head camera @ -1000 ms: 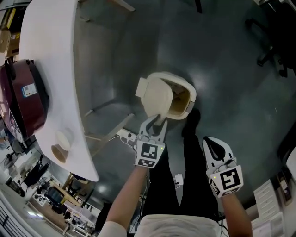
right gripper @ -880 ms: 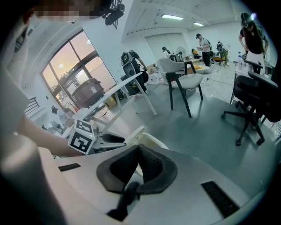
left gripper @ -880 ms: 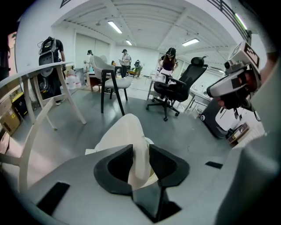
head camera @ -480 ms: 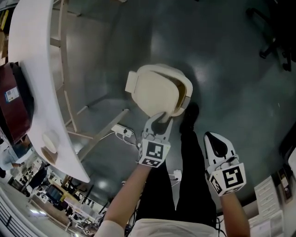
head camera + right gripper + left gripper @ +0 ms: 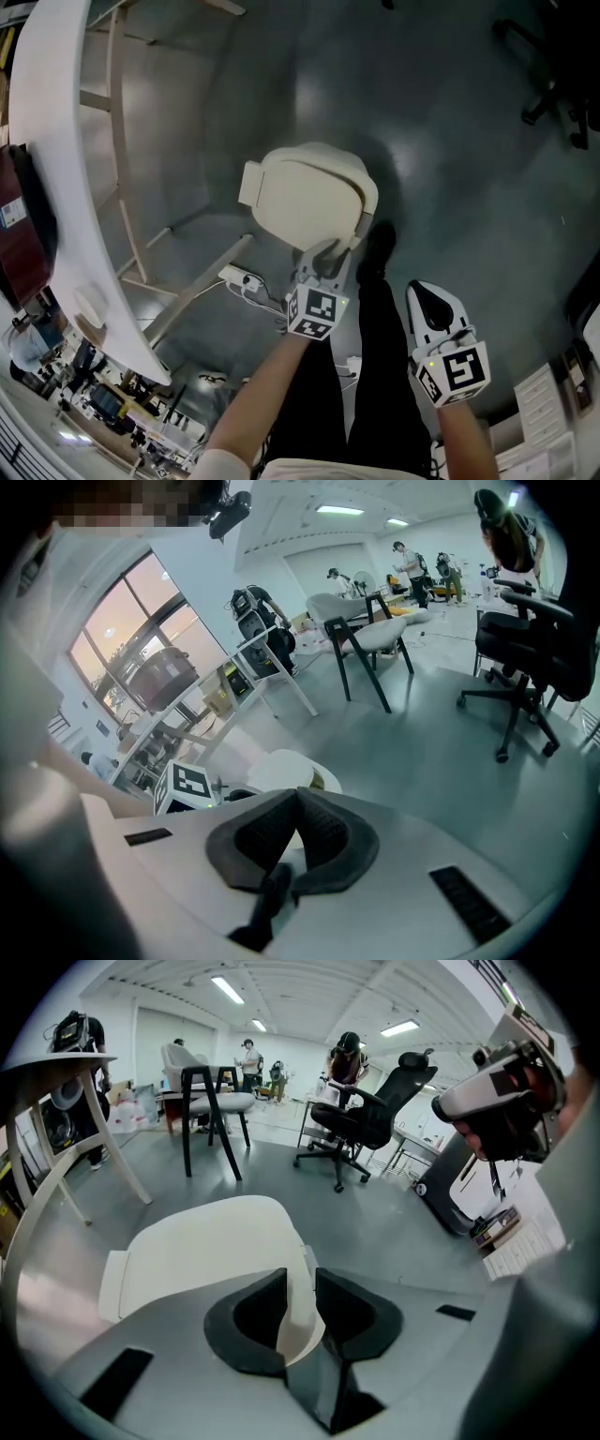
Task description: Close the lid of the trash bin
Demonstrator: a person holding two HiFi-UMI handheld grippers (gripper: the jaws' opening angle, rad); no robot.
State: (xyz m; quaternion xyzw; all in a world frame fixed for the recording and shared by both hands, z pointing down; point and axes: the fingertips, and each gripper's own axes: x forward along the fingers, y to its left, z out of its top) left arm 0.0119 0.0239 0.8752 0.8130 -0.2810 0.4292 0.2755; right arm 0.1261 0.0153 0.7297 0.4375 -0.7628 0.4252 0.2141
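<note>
Lid low over cream trash bin, left tool on its front lip

Smooth cream plastic makes up both the rounded lid (image 5: 305, 197) and the trash bin (image 5: 371, 199) beneath it. The lid is a shallow dome with a squarish hinge tab (image 5: 249, 183) at its far-left side. It covers almost the whole opening, so the bin shows only as a thin curved rim along the right, and its contents cannot be seen.

The left tool (image 5: 326, 251) points steeply down at the near edge of the lid. Its dark ribbed pads have just been closing, and the lid's thin front lip fills the gap between them, gripped from both sides. The right tool (image 5: 297, 795) hangs apart, lower right of the bin, with its jaw tips pressed together on nothing.

The bin stands on a glossy grey floor (image 5: 450, 141) just ahead of the person's dark trousers (image 5: 375, 356). A curved white table (image 5: 47, 141) on pale slanted legs rises to the left, with a white power strip (image 5: 239, 277) on the floor near its base. A black office chair (image 5: 361, 1119) stands farther back in the bright, open room.
</note>
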